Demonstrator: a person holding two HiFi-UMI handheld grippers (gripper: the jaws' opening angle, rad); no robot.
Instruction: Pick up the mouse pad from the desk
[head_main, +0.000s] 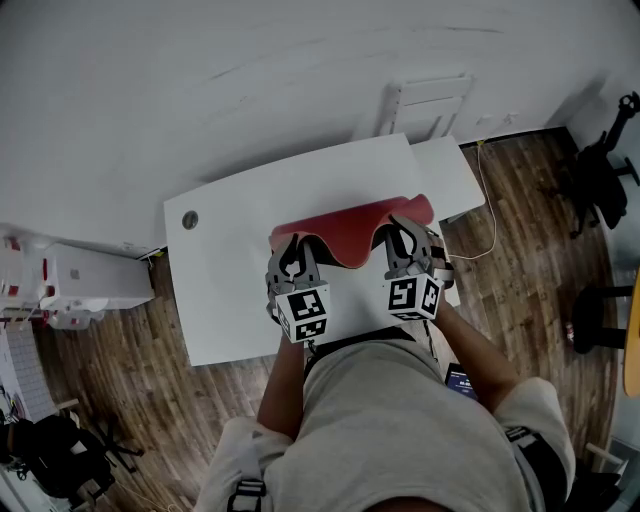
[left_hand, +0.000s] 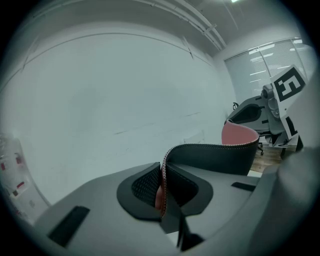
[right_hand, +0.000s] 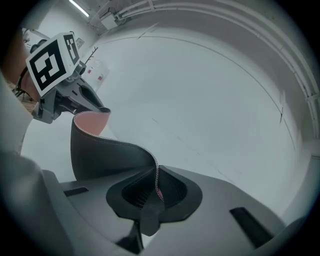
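The mouse pad (head_main: 352, 230), red on top and black underneath, hangs above the white desk (head_main: 230, 290), sagging between my two grippers. My left gripper (head_main: 292, 256) is shut on its near left edge. In the left gripper view the stitched edge (left_hand: 164, 185) is pinched between the jaws and the pad (left_hand: 220, 156) curls away to the right. My right gripper (head_main: 405, 243) is shut on the near right edge. From the right gripper view the pad (right_hand: 100, 152) bends off to the left, its rim clamped in the jaws (right_hand: 156, 186).
A round cable hole (head_main: 189, 219) sits at the desk's far left corner. A white chair (head_main: 425, 105) stands behind the desk, a white drawer unit (head_main: 85, 285) to the left, black office chairs (head_main: 600, 180) at right. A cable (head_main: 490, 220) trails on the wooden floor.
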